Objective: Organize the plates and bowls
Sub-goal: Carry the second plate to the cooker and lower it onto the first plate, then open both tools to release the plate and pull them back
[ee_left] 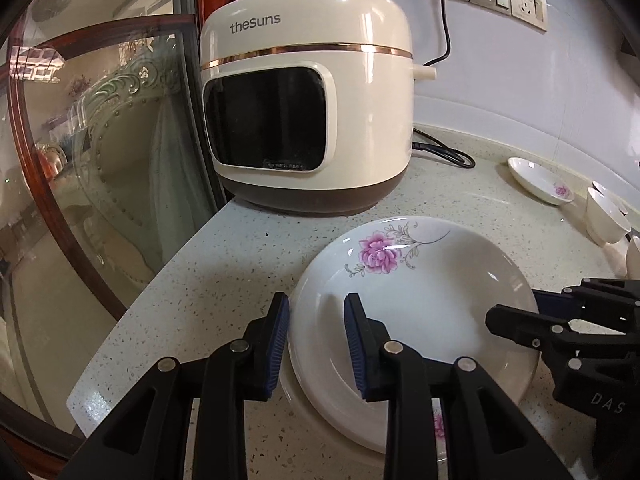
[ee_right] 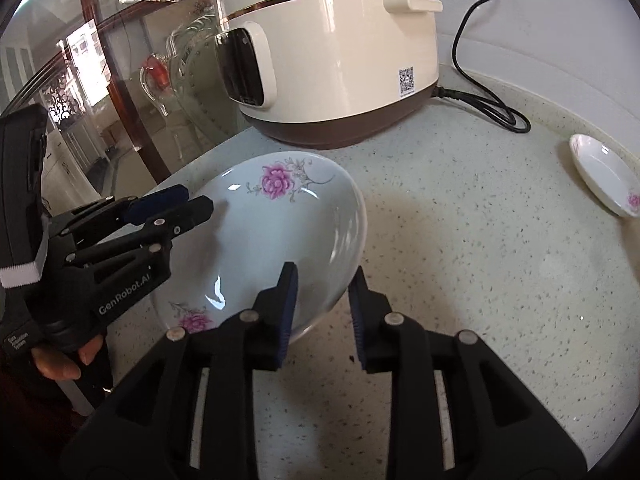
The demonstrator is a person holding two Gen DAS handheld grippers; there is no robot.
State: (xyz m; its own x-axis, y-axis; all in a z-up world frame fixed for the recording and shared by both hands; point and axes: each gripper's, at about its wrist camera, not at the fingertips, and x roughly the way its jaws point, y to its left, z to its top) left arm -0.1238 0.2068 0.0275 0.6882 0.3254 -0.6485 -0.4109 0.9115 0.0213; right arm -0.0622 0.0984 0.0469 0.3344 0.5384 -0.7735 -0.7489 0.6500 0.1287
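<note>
A white deep plate with a pink flower [ee_left: 420,292] [ee_right: 272,236] rests on a second matching plate [ee_left: 439,426] [ee_right: 188,320] on the speckled counter. My left gripper [ee_left: 318,340] [ee_right: 192,202] straddles the top plate's left rim, one blue pad outside and one over the inside. It stands open, the pads wider apart than the rim. My right gripper [ee_right: 322,308] [ee_left: 532,308] straddles the opposite rim in the same way. It is open too, with a small gap between its outer pad and the rim.
A cream rice cooker [ee_left: 308,100] [ee_right: 332,52] stands just behind the plates, its black cable trailing right. A small flowered dish [ee_left: 536,184] [ee_right: 604,184] and white cups [ee_left: 604,216] sit at the right. A glass partition [ee_left: 100,140] borders the counter's left edge.
</note>
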